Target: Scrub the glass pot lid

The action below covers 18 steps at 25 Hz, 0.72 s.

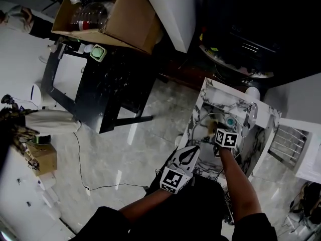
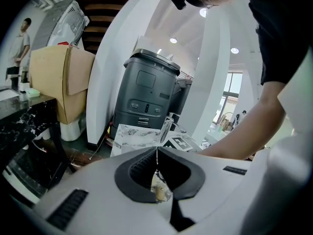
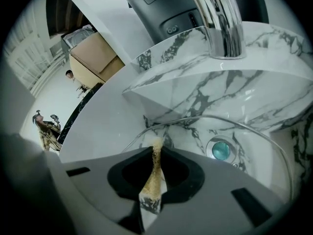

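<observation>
Over on the left, a cardboard box (image 1: 125,19) sits on a black table (image 1: 100,84). Nearer the person, the left gripper (image 2: 157,149) hangs just short of the marble sink (image 1: 208,92). Its jaws are pressed together at the tips with nothing caught between them. The glass pot lid (image 3: 205,116) lies down in the basin, and its clear rim arcs above the teal drain (image 3: 221,149). The right gripper (image 3: 156,148) reaches into the sink with its jaws pinched tight on a tan scrubbing pad (image 3: 152,177). The pad's frayed tip pokes out at the lid's near edge. The chrome faucet (image 3: 222,18) rises at the back of the sink.
</observation>
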{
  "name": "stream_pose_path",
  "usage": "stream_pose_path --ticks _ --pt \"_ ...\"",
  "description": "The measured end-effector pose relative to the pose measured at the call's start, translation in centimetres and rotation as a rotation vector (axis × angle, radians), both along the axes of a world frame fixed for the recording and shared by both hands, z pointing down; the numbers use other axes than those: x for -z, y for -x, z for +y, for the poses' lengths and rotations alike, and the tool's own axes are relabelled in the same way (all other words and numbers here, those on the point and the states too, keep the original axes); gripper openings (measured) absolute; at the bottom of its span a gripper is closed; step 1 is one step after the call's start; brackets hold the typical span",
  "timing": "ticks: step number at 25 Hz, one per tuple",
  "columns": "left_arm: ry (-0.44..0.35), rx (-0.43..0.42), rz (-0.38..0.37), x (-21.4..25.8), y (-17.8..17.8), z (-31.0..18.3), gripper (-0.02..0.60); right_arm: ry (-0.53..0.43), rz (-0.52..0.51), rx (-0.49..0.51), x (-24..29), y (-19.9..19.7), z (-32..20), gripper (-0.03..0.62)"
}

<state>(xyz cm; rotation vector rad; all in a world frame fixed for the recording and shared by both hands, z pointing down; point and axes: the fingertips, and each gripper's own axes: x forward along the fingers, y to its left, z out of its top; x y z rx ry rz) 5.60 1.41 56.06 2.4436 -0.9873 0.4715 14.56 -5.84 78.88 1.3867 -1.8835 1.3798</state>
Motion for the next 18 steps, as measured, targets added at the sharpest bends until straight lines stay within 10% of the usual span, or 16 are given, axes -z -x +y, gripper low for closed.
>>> stream_pose_path --ticks 18 --pt "-0.005 0.0 0.001 -0.2 -1.6 0.8 0.017 -0.015 0.071 -0.08 0.6 -4.3 0.3 0.06"
